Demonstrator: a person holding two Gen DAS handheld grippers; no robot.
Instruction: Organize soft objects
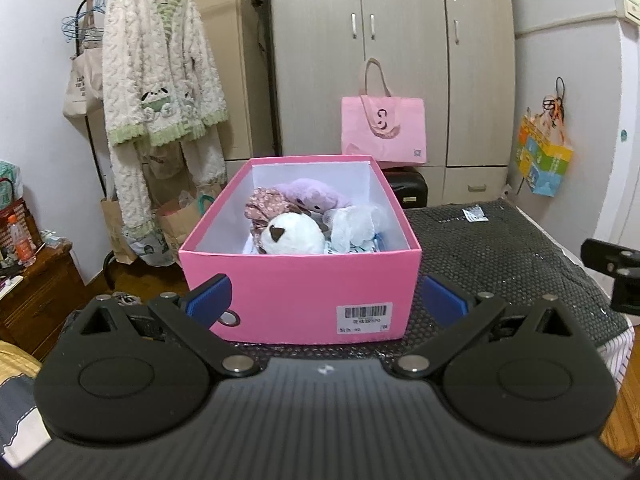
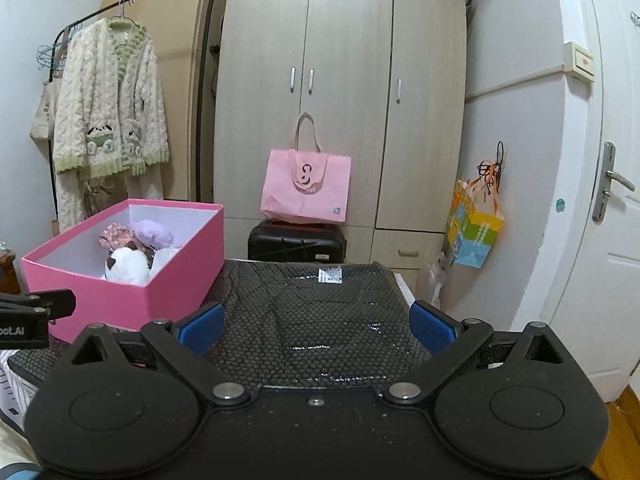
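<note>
A pink box (image 1: 280,292) stands on a black bubble-wrapped surface (image 1: 500,248). Inside it lie a white plush with brown ears (image 1: 292,236), a purple plush (image 1: 316,196), a floral fabric piece (image 1: 262,204) and a white soft item (image 1: 356,220). My left gripper (image 1: 326,300) is open, its blue pads level with the box's near wall, nothing between them. In the right wrist view the pink box (image 2: 176,276) sits at the left with the white plush (image 2: 126,266) and purple plush (image 2: 154,232) inside. My right gripper (image 2: 316,326) is open and empty over the black surface (image 2: 328,320).
A wardrobe (image 2: 340,92) stands behind, with a pink tote bag (image 2: 306,184) on a black suitcase (image 2: 296,242). A fluffy cream robe (image 1: 160,72) hangs on a rack at the left. A colourful bag (image 2: 474,232) hangs by the white door (image 2: 600,208). A wooden side table (image 1: 36,292) sits at left.
</note>
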